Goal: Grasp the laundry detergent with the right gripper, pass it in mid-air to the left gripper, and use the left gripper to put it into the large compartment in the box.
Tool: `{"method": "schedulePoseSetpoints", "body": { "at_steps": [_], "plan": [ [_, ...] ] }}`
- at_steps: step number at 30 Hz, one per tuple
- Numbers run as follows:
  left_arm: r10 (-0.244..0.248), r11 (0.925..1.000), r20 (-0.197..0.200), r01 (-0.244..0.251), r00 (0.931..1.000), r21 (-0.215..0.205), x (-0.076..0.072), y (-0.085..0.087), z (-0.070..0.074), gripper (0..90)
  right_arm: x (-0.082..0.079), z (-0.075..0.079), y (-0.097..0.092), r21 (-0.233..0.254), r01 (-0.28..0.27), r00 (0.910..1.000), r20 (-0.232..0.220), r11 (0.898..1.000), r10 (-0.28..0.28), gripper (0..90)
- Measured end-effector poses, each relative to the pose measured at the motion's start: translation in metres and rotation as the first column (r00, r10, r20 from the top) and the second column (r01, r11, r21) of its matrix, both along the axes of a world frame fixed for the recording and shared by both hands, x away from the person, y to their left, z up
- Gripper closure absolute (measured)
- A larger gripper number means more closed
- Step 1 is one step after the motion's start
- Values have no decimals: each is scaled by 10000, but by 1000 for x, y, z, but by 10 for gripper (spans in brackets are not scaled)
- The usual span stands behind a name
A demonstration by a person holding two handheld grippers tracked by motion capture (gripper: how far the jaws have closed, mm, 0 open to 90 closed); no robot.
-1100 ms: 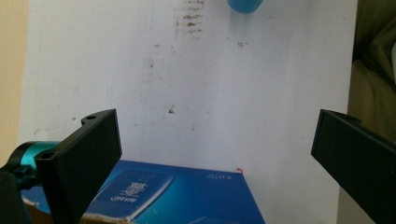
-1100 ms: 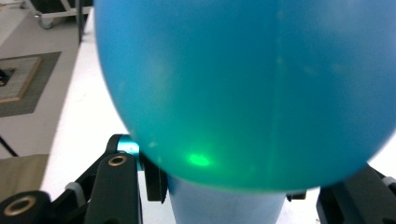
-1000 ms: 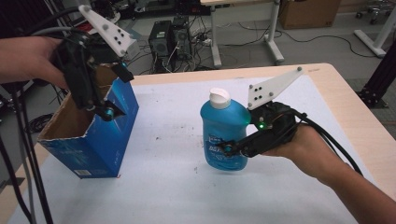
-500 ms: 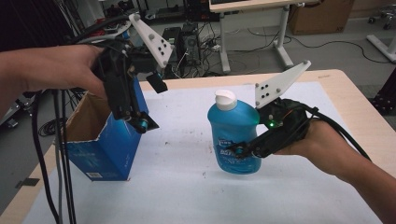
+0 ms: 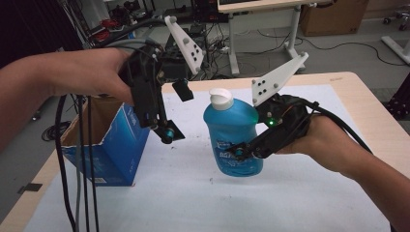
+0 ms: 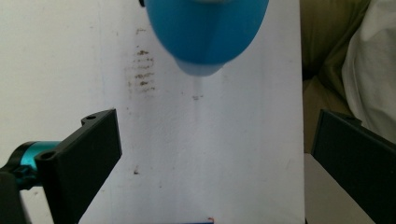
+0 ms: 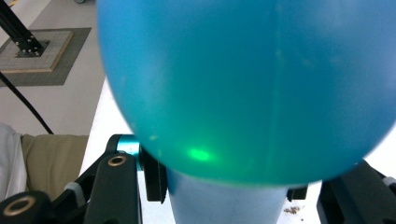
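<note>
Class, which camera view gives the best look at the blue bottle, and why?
The high view: the blue bottle shows whole, upright, white cap on top, clamped low in the right tongs. The right gripper view gives a blurred blue close-up; the left gripper view catches one rounded end.

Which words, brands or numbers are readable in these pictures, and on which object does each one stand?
None can be read.
Blue bottle: its label carries white print, too blurred to read.
Blue cardboard box: a small white patch low on its side, too small to read.
Left gripper view and right gripper view: the bottle's plain blue surface, no text.
</note>
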State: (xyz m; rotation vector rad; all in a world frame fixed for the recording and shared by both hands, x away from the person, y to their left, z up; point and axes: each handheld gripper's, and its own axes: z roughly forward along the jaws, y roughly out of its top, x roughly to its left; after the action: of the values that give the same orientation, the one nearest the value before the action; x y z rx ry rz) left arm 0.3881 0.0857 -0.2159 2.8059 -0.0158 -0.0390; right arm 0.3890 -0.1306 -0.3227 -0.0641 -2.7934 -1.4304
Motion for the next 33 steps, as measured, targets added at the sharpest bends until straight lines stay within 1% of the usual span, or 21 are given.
{"method": "schedulePoseSetpoints", "body": {
  "at_steps": [4, 7, 11, 20, 24, 30, 33],
  "plan": [
    [-100, 9999, -31, 100, 9999, -70, -1, -8, 1, 16, 0, 2, 5, -71, -128, 9999, 7, 9999, 128, 453],
    [-222, 9998, -56, 222, 9997, -6, -2, -13, 1, 16, 0, 3, 8, -82, -204, 9998, -13, 9998, 203, 453],
    [-315, 9995, -33, 315, 9995, -94, -2, -19, 2, 17, 0, 6, 12, -75, -230, 9997, -21, 9997, 230, 453],
    [-388, 9992, -62, 388, 9992, -109, -1, -29, -1, 17, 0, 7, 22, -160, -410, 9991, -99, 9990, 408, 453],
    [-377, 9993, -43, 377, 9993, 17, -1, -31, -2, 16, 0, 7, 24, -230, -472, 9988, -115, 9986, 469, 453],
    [-478, 9988, -20, 478, 9989, 143, 0, -36, -4, 20, 1, 7, 28, -186, -519, 9982, -295, 9985, 513, 452],
    [-474, 9986, 8, 474, 9989, 241, 0, -37, -5, 23, 0, 7, 29, -205, -558, 9980, -302, 9982, 551, 453]
  ]
}}
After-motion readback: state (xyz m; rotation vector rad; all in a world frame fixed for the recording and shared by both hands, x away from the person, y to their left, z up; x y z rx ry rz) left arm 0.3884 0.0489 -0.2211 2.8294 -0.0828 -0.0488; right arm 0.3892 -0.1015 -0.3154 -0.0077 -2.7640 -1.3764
